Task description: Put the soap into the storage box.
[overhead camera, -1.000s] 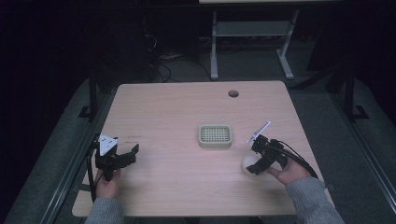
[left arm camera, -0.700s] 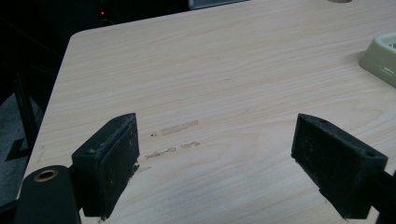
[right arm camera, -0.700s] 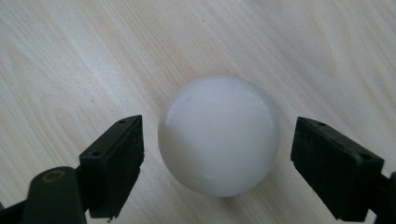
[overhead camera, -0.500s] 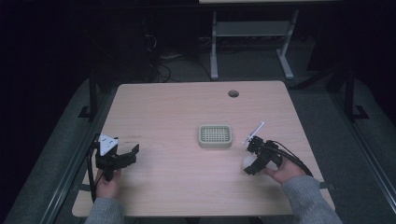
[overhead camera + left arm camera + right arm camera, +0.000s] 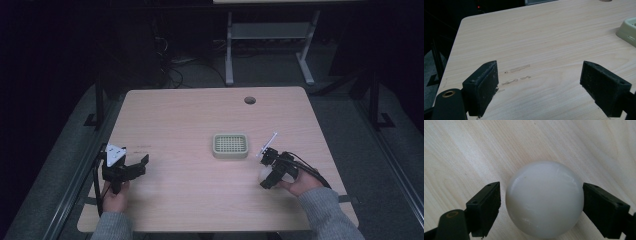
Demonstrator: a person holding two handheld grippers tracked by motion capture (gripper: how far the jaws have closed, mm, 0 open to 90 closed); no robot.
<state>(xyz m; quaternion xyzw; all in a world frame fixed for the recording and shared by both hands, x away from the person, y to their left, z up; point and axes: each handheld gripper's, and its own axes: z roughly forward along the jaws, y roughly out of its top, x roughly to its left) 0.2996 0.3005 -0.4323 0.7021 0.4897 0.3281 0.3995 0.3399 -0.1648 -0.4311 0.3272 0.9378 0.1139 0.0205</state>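
A smooth white ball [image 5: 544,199] rests on the wooden table [image 5: 190,115]. My right gripper [image 5: 541,195] stands open around it, one black jaw on each side, with a thin gap at the left jaw. From above, that ball [image 5: 261,173] is mostly hidden under the right gripper [image 5: 267,171] at the table's right front. At the left front my left gripper [image 5: 137,169] is open, low over bare wood, with nothing between its jaws [image 5: 539,77].
A pale green dish with a grid top [image 5: 230,145] sits mid-table, just left of and beyond the right gripper; its corner [image 5: 627,28] appears in the left gripper view. A round cable hole [image 5: 250,100] lies near the far edge. Faint smears [image 5: 517,68] mark the wood.
My right gripper has moved down and slightly left onto the white ball, so its jaws now flank it. The left gripper has stayed put.
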